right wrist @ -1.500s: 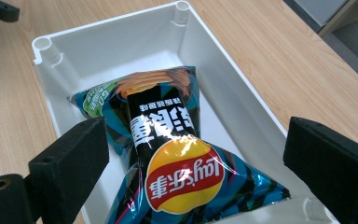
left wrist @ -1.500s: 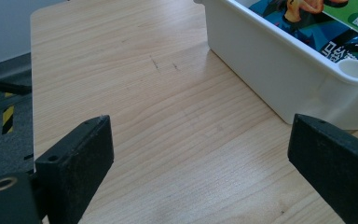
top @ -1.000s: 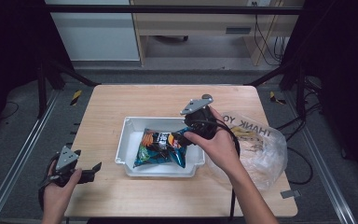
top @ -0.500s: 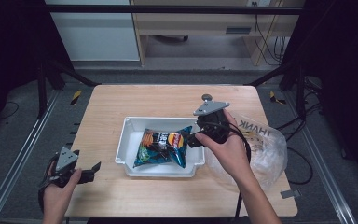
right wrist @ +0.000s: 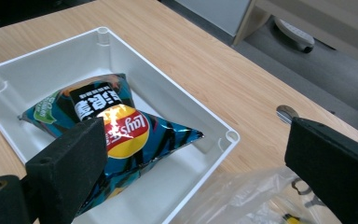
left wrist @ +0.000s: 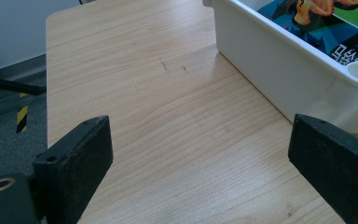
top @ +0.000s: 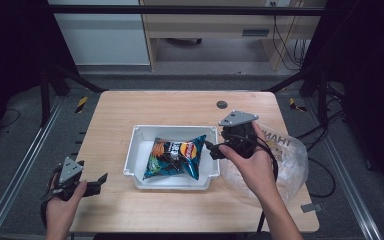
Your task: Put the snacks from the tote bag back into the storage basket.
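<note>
Our right gripper (top: 211, 150) hangs with its two black jaws spread wide and nothing between them, poised at the right-hand end of the white tray (top: 135, 150) in the high view; in the right gripper view (right wrist: 200, 172) the same jaws frame the tray's near corner and the wood beyond it, well apart from each other. Just past those jaws lies the crisp bag (top: 176, 156), a blue packet with a red and yellow logo, resting flat inside the tray with one pointed corner aimed toward the tray's right wall, touched by neither jaw. In the right gripper view the crisp bag (right wrist: 116, 135) sits across the tray floor, its nearer end partly hidden behind the left-hand jaw. Under and behind our right hand (top: 252, 167) a crumpled clear plastic bag (top: 290, 160) with dark lettering spreads over the right edge of the wooden table (top: 180, 107). Our left gripper (top: 97, 181), held low at the table's near left corner, also stands with its jaws wide apart and holding nothing, pointing toward the tray and well apart from it in the high view; in the left gripper view (left wrist: 200, 163) bare wood shows between the jaws, and the tray's white outer wall (left wrist: 270, 60) rises at the upper right with a strip of the packet visible above its rim.
</note>
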